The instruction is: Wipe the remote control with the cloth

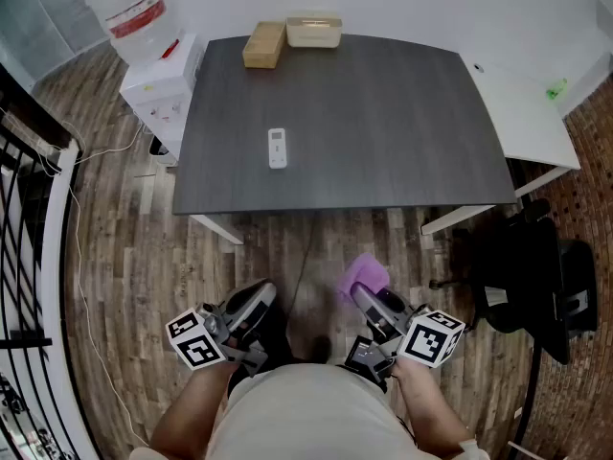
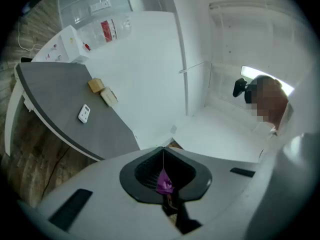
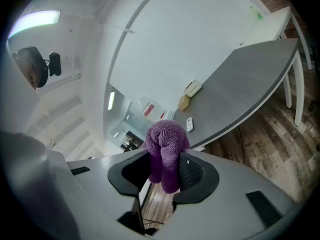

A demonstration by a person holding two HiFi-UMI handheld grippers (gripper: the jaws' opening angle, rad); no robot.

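Observation:
The white remote control [image 1: 277, 148] lies face up on the dark grey table [image 1: 383, 132], left of its middle; it shows small in the left gripper view [image 2: 84, 114] and the right gripper view [image 3: 189, 124]. My right gripper [image 1: 364, 293] is held low over the wooden floor, well short of the table's near edge, shut on a bunched purple cloth [image 1: 364, 274] that bulges above the jaws [image 3: 166, 144]. The left gripper [image 1: 257, 298] hangs beside it, jaws shut [image 2: 162, 156] and holding nothing; a scrap of purple shows through the slit below the tips.
A cardboard box [image 1: 264, 44] and a beige box [image 1: 314, 31] sit at the table's far edge. A water dispenser [image 1: 144, 27] stands at the far left, a white desk [image 1: 522, 113] and a black office chair [image 1: 522, 276] to the right, a black railing [image 1: 29, 257] on the left.

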